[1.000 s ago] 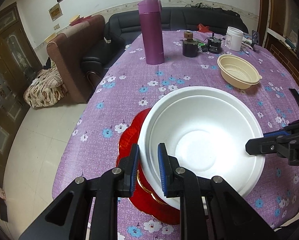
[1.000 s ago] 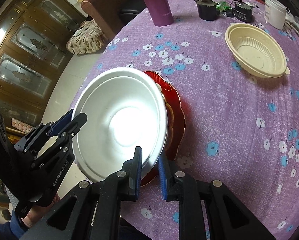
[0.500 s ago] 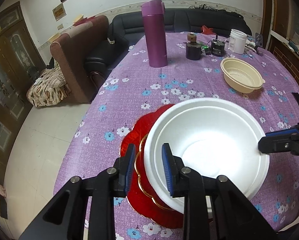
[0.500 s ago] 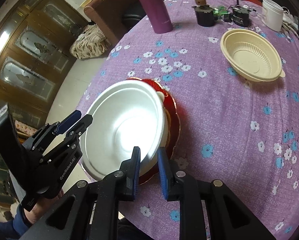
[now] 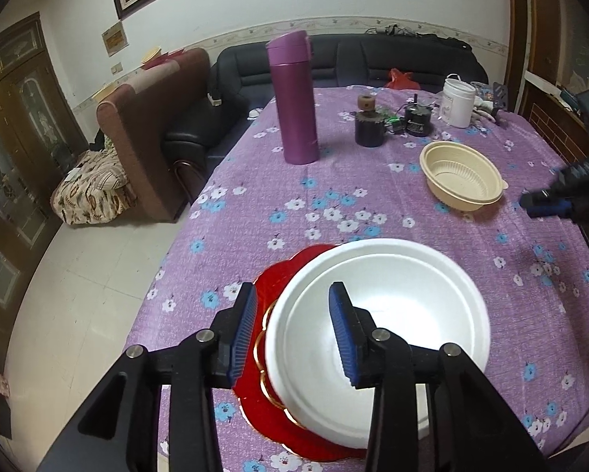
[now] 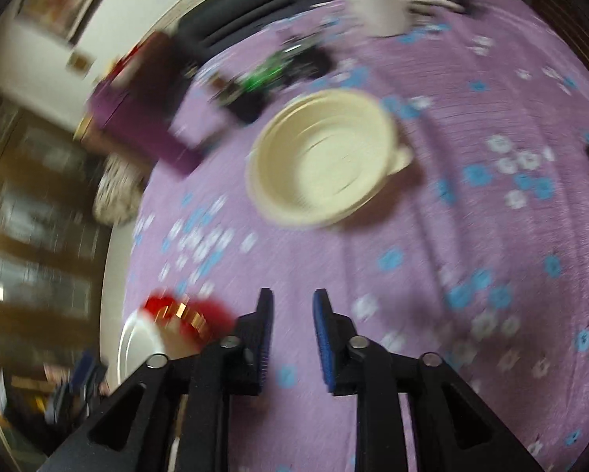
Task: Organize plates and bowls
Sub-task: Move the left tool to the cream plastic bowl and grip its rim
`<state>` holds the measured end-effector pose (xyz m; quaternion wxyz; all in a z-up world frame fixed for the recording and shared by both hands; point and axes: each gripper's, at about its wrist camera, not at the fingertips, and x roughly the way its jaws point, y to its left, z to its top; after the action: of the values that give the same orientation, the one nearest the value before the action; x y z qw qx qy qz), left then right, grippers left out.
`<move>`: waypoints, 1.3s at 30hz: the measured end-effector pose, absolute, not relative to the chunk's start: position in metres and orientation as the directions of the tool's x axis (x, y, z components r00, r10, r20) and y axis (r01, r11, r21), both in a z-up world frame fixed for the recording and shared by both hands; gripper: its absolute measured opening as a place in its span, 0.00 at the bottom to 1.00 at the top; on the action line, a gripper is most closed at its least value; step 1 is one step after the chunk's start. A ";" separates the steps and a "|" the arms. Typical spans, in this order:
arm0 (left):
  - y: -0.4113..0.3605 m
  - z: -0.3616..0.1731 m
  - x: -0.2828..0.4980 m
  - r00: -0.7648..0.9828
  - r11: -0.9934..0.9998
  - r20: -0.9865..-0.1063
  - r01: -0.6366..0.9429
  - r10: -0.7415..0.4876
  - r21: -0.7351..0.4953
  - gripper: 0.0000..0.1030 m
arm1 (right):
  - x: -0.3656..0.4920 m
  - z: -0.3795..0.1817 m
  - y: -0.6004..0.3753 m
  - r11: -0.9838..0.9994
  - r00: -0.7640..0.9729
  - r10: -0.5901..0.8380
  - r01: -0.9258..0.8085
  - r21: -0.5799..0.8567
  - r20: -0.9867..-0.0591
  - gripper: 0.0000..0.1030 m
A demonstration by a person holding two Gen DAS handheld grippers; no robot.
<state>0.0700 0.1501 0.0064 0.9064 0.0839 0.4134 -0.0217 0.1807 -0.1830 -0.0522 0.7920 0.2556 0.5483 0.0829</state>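
The white bowl (image 5: 377, 314) sits in the red plate (image 5: 270, 413) near the front edge of the purple flowered tablecloth (image 5: 373, 181); the left gripper (image 5: 292, 326) hangs over the bowl's near rim with its jaws opening, one pad outside the rim and one over the inside, neither pressing on it; the right gripper (image 6: 292, 334) (its view is badly blurred) has jaws parting with nothing between them, only cloth beneath; the cream bowl (image 6: 322, 157) lies ahead of it, well apart from the white one; a purple flask (image 5: 294, 96) stands further back
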 end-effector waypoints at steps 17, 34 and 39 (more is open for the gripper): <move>0.140 0.013 0.070 0.656 0.979 -0.754 0.143 0.014 0.143 0.39 | 0.249 -0.113 -0.220 0.807 0.366 0.357 0.342 0.481 -0.860 0.14; 0.059 0.030 0.070 0.653 0.926 -0.734 0.367 -0.189 0.089 0.43 | 0.059 -0.090 -0.263 0.920 0.210 0.333 0.143 0.366 -0.919 0.13; 0.015 0.025 0.064 0.558 0.867 -0.768 0.499 -0.314 0.008 0.45 | 0.040 -0.078 -0.290 0.911 0.312 0.282 0.210 0.356 -0.907 0.32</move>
<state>0.0645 0.0147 0.0246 0.8753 0.1132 0.4088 -0.2320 0.0395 -0.2900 -0.0780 0.7823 0.2099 0.5860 0.0231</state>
